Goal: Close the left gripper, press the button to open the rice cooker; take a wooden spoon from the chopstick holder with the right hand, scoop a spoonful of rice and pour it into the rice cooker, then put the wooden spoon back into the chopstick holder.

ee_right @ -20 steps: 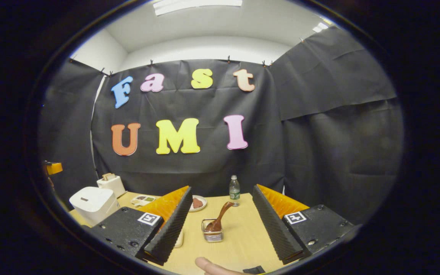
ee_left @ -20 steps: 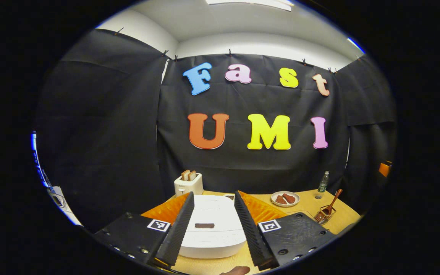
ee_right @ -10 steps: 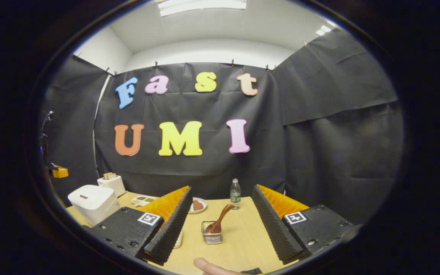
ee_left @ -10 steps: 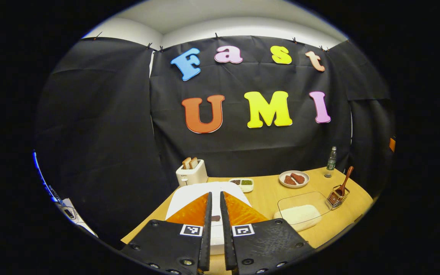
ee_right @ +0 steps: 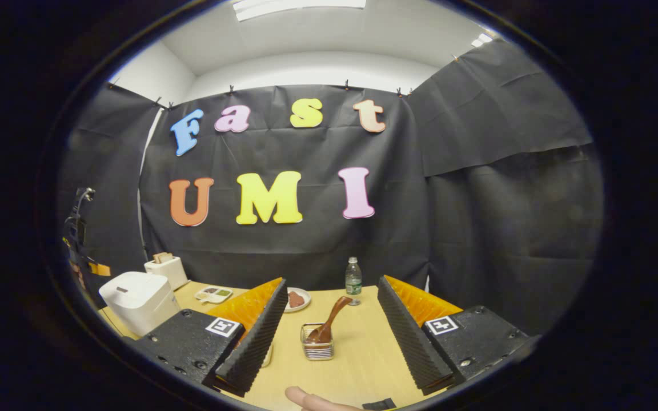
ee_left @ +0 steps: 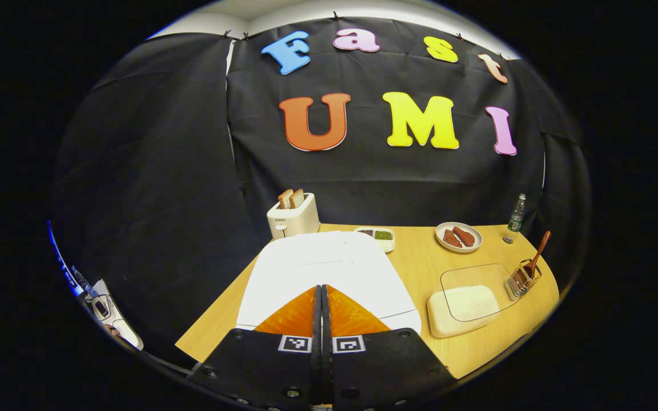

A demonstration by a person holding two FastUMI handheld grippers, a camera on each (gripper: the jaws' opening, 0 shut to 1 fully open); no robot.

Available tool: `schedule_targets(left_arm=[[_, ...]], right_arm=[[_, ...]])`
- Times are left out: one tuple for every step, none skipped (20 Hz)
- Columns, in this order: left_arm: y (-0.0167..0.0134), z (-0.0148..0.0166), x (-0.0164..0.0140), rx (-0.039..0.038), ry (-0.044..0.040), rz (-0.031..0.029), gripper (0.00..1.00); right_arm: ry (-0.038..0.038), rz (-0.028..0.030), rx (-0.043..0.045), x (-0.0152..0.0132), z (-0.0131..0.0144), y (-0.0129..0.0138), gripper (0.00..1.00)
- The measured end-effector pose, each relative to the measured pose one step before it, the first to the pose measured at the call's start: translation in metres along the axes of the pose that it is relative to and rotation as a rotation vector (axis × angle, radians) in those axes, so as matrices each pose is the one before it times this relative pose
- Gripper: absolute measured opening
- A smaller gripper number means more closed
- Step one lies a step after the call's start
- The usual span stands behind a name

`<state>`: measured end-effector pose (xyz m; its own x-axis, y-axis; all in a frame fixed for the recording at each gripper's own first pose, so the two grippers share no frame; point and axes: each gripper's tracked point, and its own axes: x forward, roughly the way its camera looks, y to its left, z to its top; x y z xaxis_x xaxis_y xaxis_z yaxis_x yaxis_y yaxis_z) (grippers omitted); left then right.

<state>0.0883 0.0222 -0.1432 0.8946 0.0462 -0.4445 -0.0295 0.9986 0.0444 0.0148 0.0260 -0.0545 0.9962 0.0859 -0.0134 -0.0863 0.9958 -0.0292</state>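
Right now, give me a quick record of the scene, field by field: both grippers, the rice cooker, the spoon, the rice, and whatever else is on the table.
left gripper: shut on nothing, fingers together, above the front of the cooker lid
right gripper: open, aimed at the chopstick holder
rice cooker: white, lid closed
wooden spoon: standing tilted in the chopstick holder
rice dish: clear dish with white rice, right of the cooker
toaster: behind the cooker, slices sticking up
plate: holds brown pieces
bottle: upright by the back wall
table: light wood
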Motion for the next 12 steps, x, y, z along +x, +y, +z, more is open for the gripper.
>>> schedule_targets(left_arm=[[0.00113, -0.00538, 0.00785, 0.00629, 0.02156, 0.00806, 0.0], [0.00271, -0.00517, 0.00696, 0.00141, 0.01796, 0.01267, 0.0], [0.00023, -0.00195, 0.00603, 0.00105, 0.01264, 0.00516, 0.0], [-0.00052, -0.00392, 0.00497, -0.00672, 0.01404, -0.00197, 0.0], [-0.00015, -0.0036, 0.00405, -0.015, 0.01536, -0.00348, 0.0], [0.00092, -0.00113, 0.00332, -0.01801, 0.00242, -0.00114, 0.0], [0.00011, 0.0004, 0.00277, -0.01235, -0.0035, -0.00176, 0.0], [0.00019, -0.00361, 0.00151, -0.01281, 0.00934, -0.00547, 0.0], [-0.00211, -0.00503, 0.00147, -0.01427, 0.01083, -0.01192, 0.0], [0.00055, -0.00566, 0.00232, -0.00822, 0.01352, -0.00141, 0.0], [-0.00037, 0.00287, 0.00185, 0.002, -0.01629, -0.00115, 0.0], [-0.00112, -0.00273, -0.00246, 0.00877, 0.00899, 0.00147, 0.0]], right_arm=[[-0.0068, 0.00969, -0.00929, -0.0009, 0.00144, 0.00462, 1.0], [-0.00726, 0.00565, -0.0126, -0.00103, 0.00097, 0.00286, 1.0], [-0.00458, 0.00296, -0.01277, -0.00023, 0.00052, 0.00224, 0.99], [0.00388, -0.00041, -0.00888, -0.00089, -0.00172, 0.00149, 0.98], [0.0079, -0.00015, 0.00116, -0.00185, -0.0017, 0.00176, 1.0], [-0.00152, 0.00886, 0.01134, -0.00253, 0.00118, 0.00447, 1.0], [-0.00916, 0.01496, 0.00805, -0.00226, 0.00431, 0.00643, 1.0], [-0.00685, 0.00816, -0.00214, -0.00117, 0.00022, 0.00288, 1.0], [-0.00293, -0.0039, -0.00828, -0.00066, 0.00072, 0.00054, 1.0], [0.00326, -0.01678, -0.00544, 0.00016, -0.00263, -0.00547, 0.99], [-0.00095, -0.00696, 0.00366, 0.00059, 0.0, -0.00206, 0.99], [0.00449, 0.00052, 0.00694, 0.00139, -0.00127, 0.00185, 1.0]])
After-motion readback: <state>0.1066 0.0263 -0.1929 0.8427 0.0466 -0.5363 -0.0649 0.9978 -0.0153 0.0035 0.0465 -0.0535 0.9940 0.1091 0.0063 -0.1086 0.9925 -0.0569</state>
